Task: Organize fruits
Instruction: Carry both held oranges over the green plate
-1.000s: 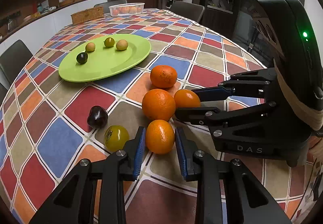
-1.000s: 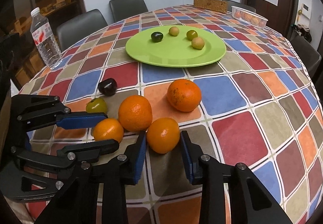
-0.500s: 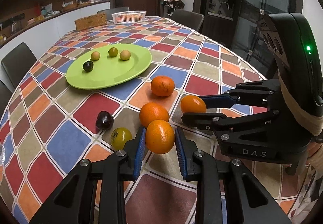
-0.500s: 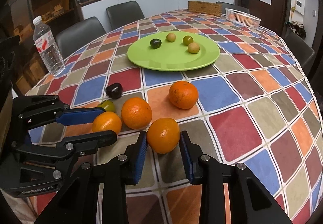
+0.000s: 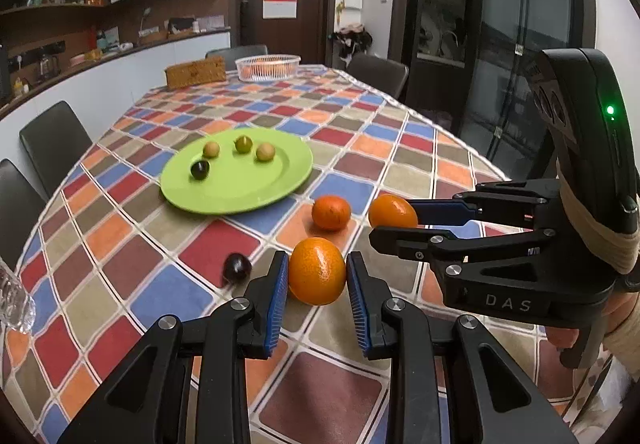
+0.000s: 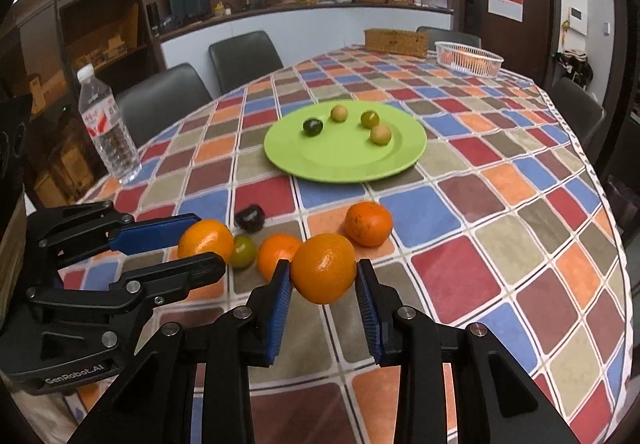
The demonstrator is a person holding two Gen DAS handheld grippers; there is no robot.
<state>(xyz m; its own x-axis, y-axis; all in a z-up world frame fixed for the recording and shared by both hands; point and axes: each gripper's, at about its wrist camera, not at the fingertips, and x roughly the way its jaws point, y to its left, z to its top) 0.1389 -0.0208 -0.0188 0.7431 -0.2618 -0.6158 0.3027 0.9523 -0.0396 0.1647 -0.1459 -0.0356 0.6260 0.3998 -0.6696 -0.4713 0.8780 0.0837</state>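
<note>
My left gripper (image 5: 317, 280) is shut on an orange (image 5: 317, 271) and holds it above the table. My right gripper (image 6: 323, 282) is shut on another orange (image 6: 324, 268), also lifted; it shows in the left wrist view (image 5: 393, 211). Two oranges (image 6: 368, 224) (image 6: 276, 254), a dark plum (image 6: 250, 217) and a green fruit (image 6: 243, 252) lie on the checkered tablecloth. The green plate (image 6: 344, 159) farther back holds several small fruits.
A water bottle (image 6: 107, 127) stands at the table's left edge. A white basket (image 6: 469, 58) and a woven box (image 6: 396, 41) sit at the far end. Dark chairs ring the table.
Both grippers have risen from the table, each carrying its orange. The fruits left on the cloth now sit lower and farther away in both views.
</note>
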